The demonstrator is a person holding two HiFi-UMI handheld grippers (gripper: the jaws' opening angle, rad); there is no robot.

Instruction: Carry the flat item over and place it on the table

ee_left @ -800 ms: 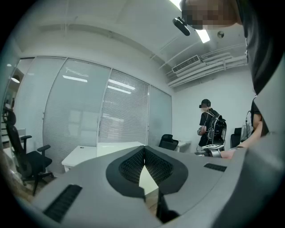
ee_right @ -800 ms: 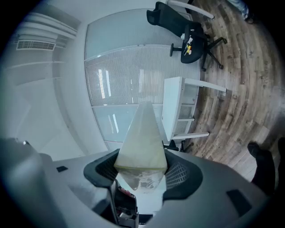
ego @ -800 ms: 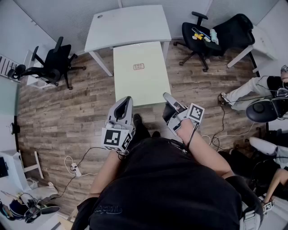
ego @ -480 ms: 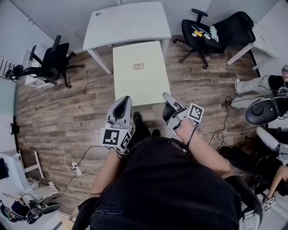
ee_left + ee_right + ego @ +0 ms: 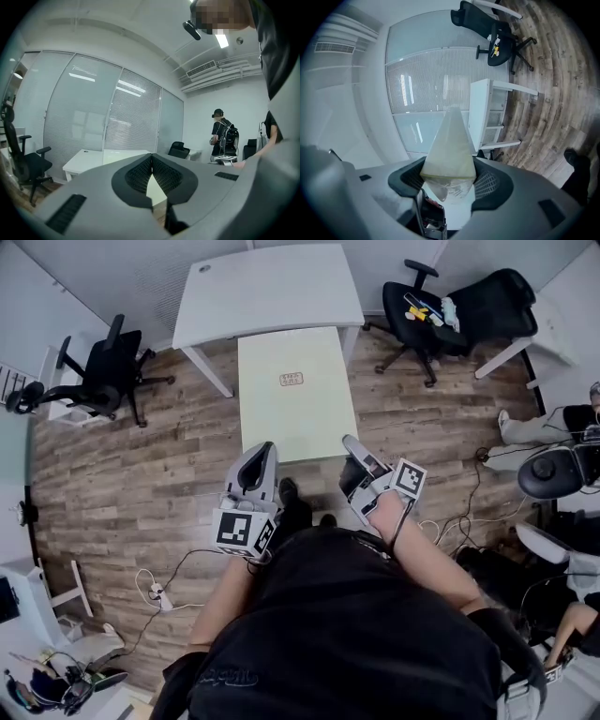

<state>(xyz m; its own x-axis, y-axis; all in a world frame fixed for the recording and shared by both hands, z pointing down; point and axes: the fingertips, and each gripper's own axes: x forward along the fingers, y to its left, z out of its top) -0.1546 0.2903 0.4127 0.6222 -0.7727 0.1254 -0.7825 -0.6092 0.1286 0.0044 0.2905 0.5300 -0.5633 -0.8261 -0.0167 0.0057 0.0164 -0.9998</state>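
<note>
wood floor, office chairs, slatted blinds

label on the flat panel: print too small to read. the panel's near edge sits behind the left gripper and right gripper in the head view. can't tell whether the left tip touches it. left gripper view: panel mostly hidden by the gripper body, only a pale sliver in the gap. part of the white table front edge is covered by the panel's far end. bright bits on the chair are possibly tools, too small to tell. person cut by the right edge. clutter cropped bottom left.
</note>
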